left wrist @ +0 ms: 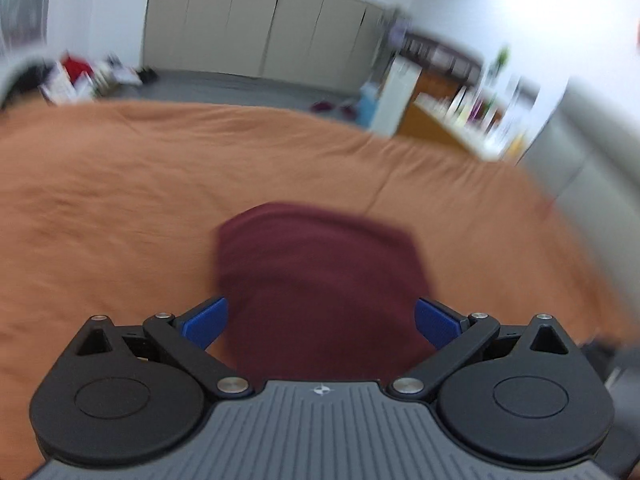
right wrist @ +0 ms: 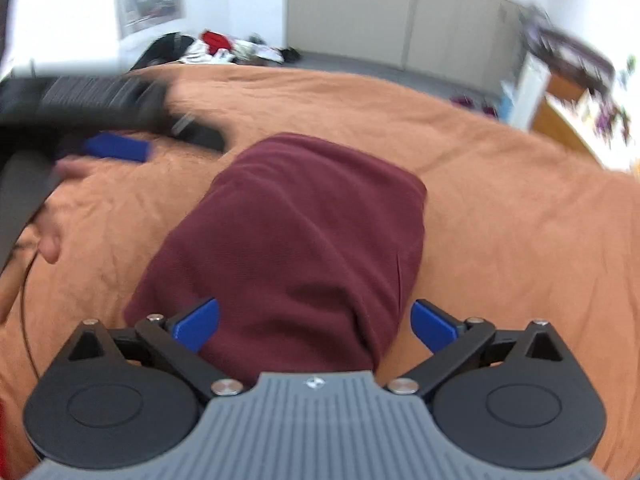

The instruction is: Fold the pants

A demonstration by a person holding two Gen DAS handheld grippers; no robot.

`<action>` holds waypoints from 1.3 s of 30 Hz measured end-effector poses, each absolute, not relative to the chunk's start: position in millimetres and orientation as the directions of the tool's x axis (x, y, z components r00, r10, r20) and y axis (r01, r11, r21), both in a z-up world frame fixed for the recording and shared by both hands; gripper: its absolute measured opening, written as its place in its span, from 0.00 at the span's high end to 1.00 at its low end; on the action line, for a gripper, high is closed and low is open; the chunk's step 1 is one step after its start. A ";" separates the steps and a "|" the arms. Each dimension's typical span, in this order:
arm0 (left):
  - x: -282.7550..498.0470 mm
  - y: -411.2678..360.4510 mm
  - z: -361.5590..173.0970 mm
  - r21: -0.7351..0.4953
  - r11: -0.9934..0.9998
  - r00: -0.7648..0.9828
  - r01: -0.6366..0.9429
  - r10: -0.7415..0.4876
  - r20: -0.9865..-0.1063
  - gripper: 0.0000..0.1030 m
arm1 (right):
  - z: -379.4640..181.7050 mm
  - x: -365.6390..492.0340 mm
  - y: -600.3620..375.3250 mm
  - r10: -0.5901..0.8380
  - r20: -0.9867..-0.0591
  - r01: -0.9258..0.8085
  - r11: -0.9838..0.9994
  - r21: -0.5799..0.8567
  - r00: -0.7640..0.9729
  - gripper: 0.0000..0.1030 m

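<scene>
The left gripper (left wrist: pixel 322 320), at 6 o'clock in its view, hangs wide apart and empty above the folded pants (left wrist: pixel 316 280) on the orange bedspread (left wrist: pixel 100 200); the right gripper (right wrist: pixel 316 322) gapes likewise. Both should lift clear without snagging cloth.

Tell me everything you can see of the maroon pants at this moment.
The pants are dark maroon, of a soft knit-looking cloth, folded into a compact, roughly rectangular bundle with rounded corners. They lie flat on the orange bedspread. A small seam or slit shows near the right edge. Neither gripper's blue fingers clamp the cloth; both stand wide open.
</scene>
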State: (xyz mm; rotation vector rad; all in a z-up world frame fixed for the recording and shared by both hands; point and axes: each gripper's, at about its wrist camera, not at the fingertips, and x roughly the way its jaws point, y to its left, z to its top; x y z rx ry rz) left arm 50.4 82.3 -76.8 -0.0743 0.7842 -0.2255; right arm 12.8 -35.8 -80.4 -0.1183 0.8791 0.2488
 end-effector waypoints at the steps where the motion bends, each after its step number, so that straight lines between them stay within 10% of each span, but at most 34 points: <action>1: 40.1 76.7 -71.6 -0.068 0.982 0.687 0.176 -0.172 -0.706 0.00 | -75.6 10.3 -41.1 0.181 -0.788 -0.245 0.969 0.040 0.588 0.05; 5: 8.4 59.3 -45.8 0.102 0.982 0.675 0.157 -0.031 -0.737 0.00 | -53.1 3.1 -54.9 0.193 -0.841 -0.198 0.975 0.105 0.505 0.05; 39: -2.9 34.8 -26.0 0.016 0.989 0.578 0.144 -0.071 -0.813 0.00 | 2.5 -32.4 -78.2 0.156 -0.821 -0.161 0.984 0.079 0.550 0.05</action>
